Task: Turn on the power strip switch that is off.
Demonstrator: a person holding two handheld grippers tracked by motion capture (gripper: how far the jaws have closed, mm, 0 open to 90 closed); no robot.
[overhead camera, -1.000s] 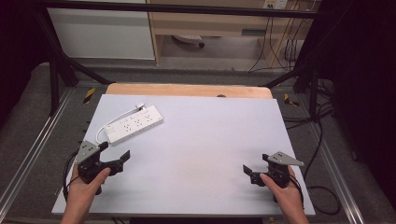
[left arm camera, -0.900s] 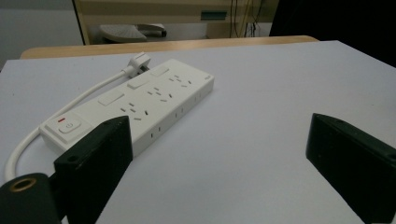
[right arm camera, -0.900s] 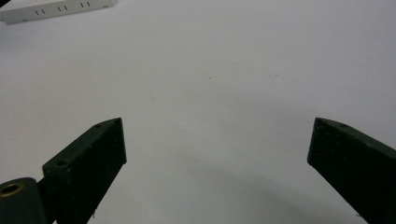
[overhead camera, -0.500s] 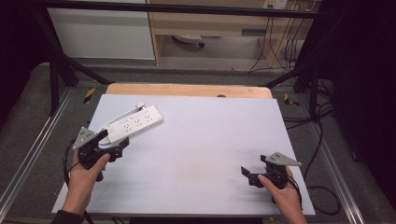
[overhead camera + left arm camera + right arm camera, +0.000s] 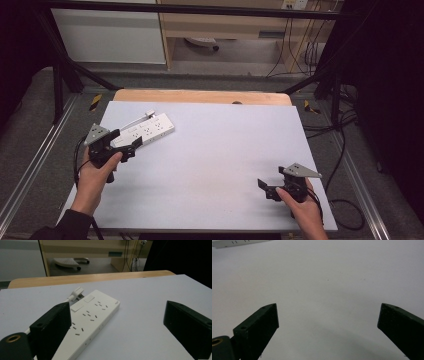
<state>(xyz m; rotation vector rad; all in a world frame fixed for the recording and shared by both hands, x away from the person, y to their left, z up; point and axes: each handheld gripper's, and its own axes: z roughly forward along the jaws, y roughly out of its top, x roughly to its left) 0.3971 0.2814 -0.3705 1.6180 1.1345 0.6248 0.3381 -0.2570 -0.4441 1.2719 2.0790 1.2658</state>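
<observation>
A white power strip (image 5: pixel 148 129) lies slantwise on the back left of the white table (image 5: pixel 220 145), its short cord and plug (image 5: pixel 149 114) at its far end. My left gripper (image 5: pixel 125 140) is open just at the strip's near end, held in a person's hand. In the left gripper view the power strip (image 5: pixel 93 316) runs from the left jaw up toward the middle, and the left gripper (image 5: pixel 117 316) holds nothing. My right gripper (image 5: pixel 270 180) is open over bare table at the front right. The right gripper (image 5: pixel 327 317) has nothing between its jaws.
A wooden board edge (image 5: pixel 200 96) runs along the back of the table. Metal rails (image 5: pixel 35 165) flank both sides, and cables (image 5: pixel 345 150) trail on the floor at the right. A corner of the power strip (image 5: pixel 237 242) shows far off in the right gripper view.
My left gripper has moved forward and up the table to the near end of the power strip. The right gripper has hardly shifted.
</observation>
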